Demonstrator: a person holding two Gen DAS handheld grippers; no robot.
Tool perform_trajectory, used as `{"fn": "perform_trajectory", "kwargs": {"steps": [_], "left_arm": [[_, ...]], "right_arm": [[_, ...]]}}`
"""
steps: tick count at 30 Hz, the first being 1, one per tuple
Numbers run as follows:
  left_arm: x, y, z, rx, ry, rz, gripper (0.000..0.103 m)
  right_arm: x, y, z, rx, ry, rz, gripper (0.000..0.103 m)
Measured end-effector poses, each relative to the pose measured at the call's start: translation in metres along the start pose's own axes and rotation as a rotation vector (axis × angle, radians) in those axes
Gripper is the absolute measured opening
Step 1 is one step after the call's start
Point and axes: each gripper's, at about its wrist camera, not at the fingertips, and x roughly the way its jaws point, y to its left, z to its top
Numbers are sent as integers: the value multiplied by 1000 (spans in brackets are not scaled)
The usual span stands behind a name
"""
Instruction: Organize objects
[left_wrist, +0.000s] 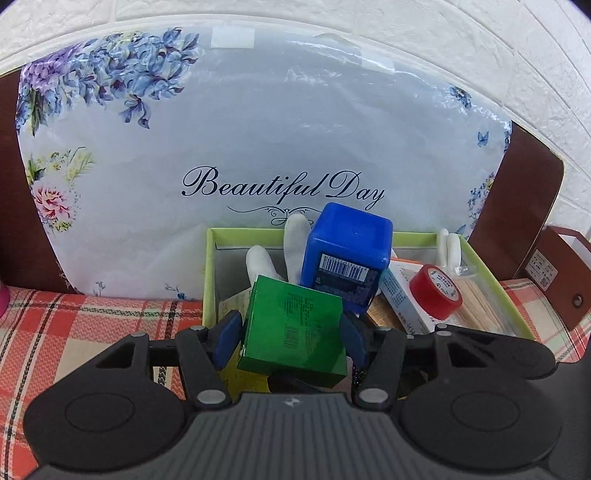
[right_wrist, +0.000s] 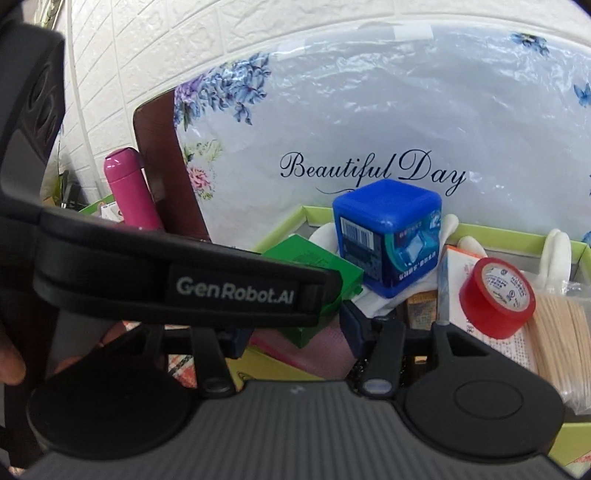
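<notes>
My left gripper (left_wrist: 290, 338) is shut on a green box (left_wrist: 295, 325), tilted between its blue pads (left_wrist: 227, 338) just over the near rim of a lime-green tray (left_wrist: 210, 273). Inside the tray stand a blue cube jar (left_wrist: 347, 254), a red tape roll (left_wrist: 436, 291), a toothpick pack (left_wrist: 480, 302) and white gloves (left_wrist: 295, 236). In the right wrist view my right gripper (right_wrist: 295, 339) holds a pink-topped yellow packet (right_wrist: 303, 350) at the tray's (right_wrist: 517, 236) near edge. The left gripper's strap (right_wrist: 229, 291) crosses in front with the green box (right_wrist: 317, 269). The blue jar (right_wrist: 388, 236) and the tape (right_wrist: 496, 295) lie beyond.
A floral pillow in plastic (left_wrist: 258, 147) leans on a brown wooden back (left_wrist: 532, 192) behind the tray. Plaid cloth (left_wrist: 92, 325) covers the surface. A brown box (left_wrist: 561, 273) sits at the right, a pink bottle (right_wrist: 129, 184) at the left. A hand (right_wrist: 11, 362) shows low left.
</notes>
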Motion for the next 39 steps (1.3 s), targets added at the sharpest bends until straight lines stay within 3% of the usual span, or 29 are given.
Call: {"fn": "perform_trajectory", "kwargs": {"steps": [5, 7, 13, 19, 25, 30, 39], "left_arm": [[-9, 0, -1, -17, -4, -17, 65], [-19, -3, -2, -36, -23, -18, 79], [-66, -12, -11, -71, -114, 20, 89], [-116, -30, -35, -92, -159, 77, 97], [-151, -56, -67, -95, -150, 122, 103], [-167, -71, -97, -107, -151, 169, 103], [-177, -94, -140, -43, -91, 240, 103]], "right_arm": [[-9, 3, -2, -13, -20, -13, 58], [-16, 6, -2, -23, -31, -42, 69], [-54, 11, -12, -8, -108, -73, 102], [-103, 20, -35, -31, -146, -170, 103], [-155, 23, -62, 11, -139, -229, 103], [-197, 24, -83, 46, -139, -293, 103], [-231, 29, -122, 85, -108, -351, 103]]}}
